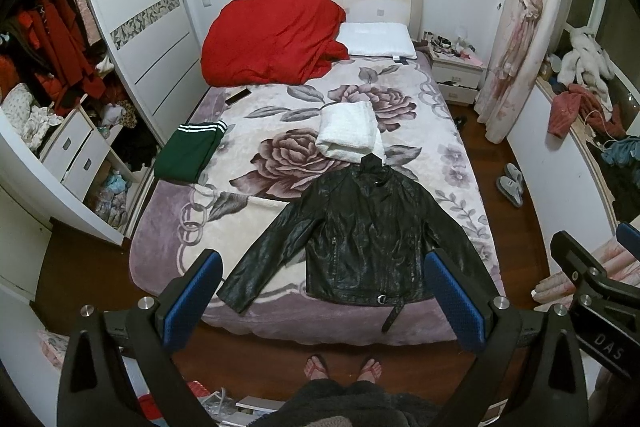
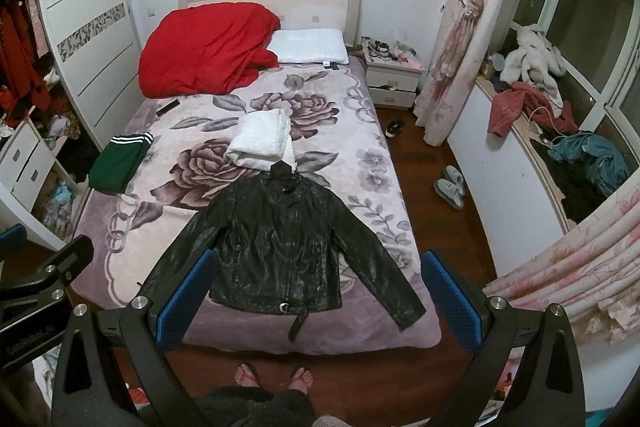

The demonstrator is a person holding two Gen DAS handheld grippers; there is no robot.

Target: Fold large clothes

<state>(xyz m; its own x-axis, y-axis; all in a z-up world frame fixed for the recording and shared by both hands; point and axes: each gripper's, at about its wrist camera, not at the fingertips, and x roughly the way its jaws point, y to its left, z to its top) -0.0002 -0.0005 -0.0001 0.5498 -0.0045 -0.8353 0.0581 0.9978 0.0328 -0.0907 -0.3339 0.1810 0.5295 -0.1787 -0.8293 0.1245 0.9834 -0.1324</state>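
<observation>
Left wrist view: black leather jacket lies spread flat on the bed, likely heavy, stiff, slick. Both tongs, left and right, are held apart and empty; sleeve cuffs look best gripped.

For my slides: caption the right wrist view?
Open right gripper above black leather jacket spread flat on floral bed.

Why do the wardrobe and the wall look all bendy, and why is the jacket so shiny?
Left wrist view: the fisheye lens bows the wardrobe and darkens the corners. Right wrist view: the window ledge curves the same way. Both views: room light glints off the jacket, while the bed stays sharp and evenly lit.
</observation>
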